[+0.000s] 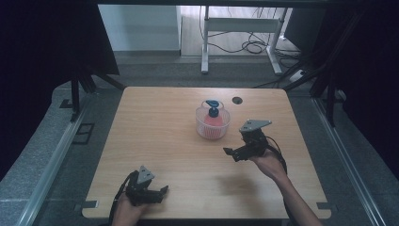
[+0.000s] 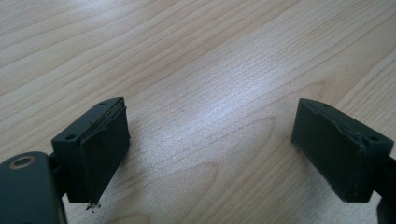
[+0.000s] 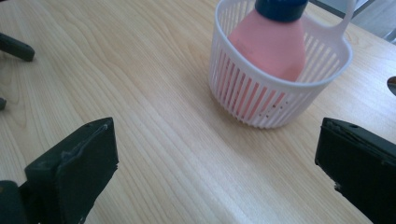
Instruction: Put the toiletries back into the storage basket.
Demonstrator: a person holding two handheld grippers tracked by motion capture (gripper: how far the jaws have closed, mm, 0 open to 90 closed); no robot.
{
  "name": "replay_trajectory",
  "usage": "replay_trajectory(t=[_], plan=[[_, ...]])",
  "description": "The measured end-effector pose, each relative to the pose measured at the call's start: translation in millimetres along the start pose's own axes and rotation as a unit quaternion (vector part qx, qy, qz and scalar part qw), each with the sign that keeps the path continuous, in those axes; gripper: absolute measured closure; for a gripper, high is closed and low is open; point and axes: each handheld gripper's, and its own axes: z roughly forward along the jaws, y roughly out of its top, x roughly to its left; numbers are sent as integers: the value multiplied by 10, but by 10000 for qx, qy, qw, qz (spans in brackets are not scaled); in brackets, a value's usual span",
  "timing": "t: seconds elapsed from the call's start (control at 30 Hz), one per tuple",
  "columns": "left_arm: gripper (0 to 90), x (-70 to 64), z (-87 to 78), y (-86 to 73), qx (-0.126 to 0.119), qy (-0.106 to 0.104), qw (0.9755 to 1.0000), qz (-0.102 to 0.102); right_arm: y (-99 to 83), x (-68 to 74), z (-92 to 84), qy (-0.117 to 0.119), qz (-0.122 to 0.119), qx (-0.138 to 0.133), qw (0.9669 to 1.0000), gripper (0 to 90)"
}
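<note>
A white slatted plastic basket [image 1: 200,126] stands on the wooden table [image 1: 155,127], right of centre toward the far edge. A pink bottle [image 1: 213,118] with a blue pump cap [image 1: 213,111] stands upright in it. My right gripper [image 1: 231,154] hovers just to the near right of the basket, apart from it and open. In the right gripper view the basket [image 3: 243,88] and bottle [image 3: 273,44] lie ahead of the wide-apart jaws of the right gripper [image 3: 217,126]. My left gripper [image 1: 162,194] rests near the front edge, and in its own view the left gripper [image 2: 210,112] is open over bare wood.
A round cable hole [image 1: 237,100] lies just behind the basket to the right. Beyond the table's far edge stands a white desk frame [image 1: 240,28] with cables on the floor. Dark curtains and black struts flank both sides.
</note>
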Motion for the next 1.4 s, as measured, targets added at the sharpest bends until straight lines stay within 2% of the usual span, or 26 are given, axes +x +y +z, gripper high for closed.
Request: replay_trajectory(t=[0.8,1.0,1.4], plan=[[110,-1,-1,0,6,0,10000,-11,-394,41,-180,-142,106,36,9998,0],[110,-1,-1,0,4,0,10000,-12,-510,46,-260,-215,175,38,9996,0],[111,-3,-1,-1,-2,6,10000,-17,-713,101,-412,-380,153,87,9991,0]])
